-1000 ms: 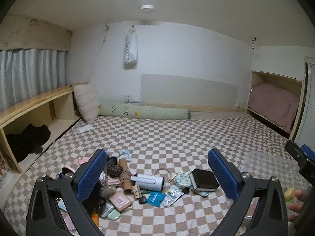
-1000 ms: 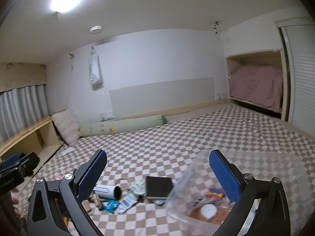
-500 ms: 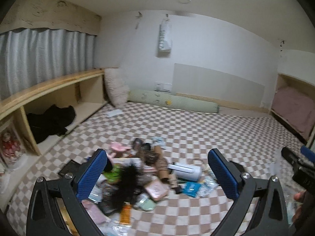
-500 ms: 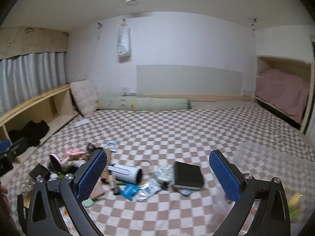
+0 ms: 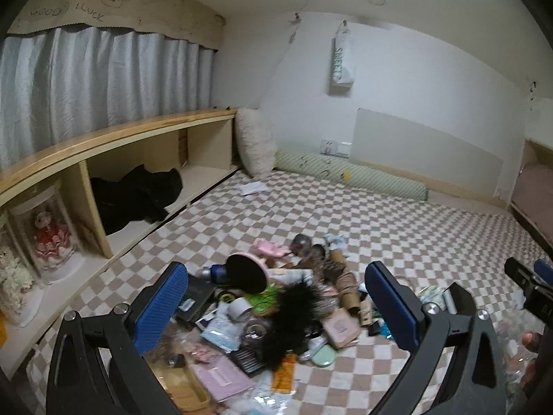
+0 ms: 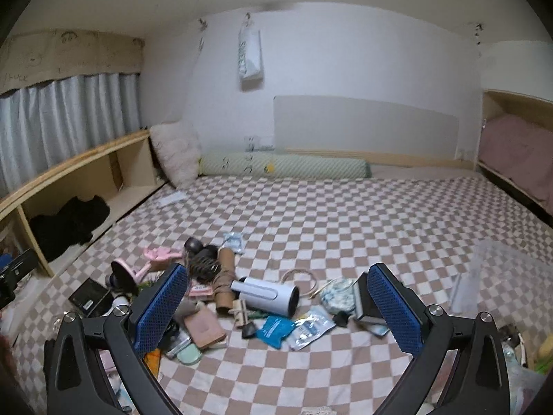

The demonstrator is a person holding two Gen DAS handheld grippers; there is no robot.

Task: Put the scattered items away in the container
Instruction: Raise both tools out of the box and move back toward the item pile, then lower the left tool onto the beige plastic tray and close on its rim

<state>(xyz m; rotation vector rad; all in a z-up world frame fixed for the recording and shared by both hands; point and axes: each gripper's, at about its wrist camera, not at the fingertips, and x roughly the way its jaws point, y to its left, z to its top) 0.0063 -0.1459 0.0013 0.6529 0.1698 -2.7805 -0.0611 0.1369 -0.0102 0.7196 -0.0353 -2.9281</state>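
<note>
Clutter lies heaped on the checked mat, toward its left edge near the shelf. Left to right: the black feathery tuft looks soft and light, best pinched mid-body; the white cylinder looks stiff and slippery, so I judge a grip across its middle; foil packets take an edge pinch. My left gripper and right gripper both gape, empty. Since a second ago both views have swung left, and the container now sits at the mat's right edge.
</note>
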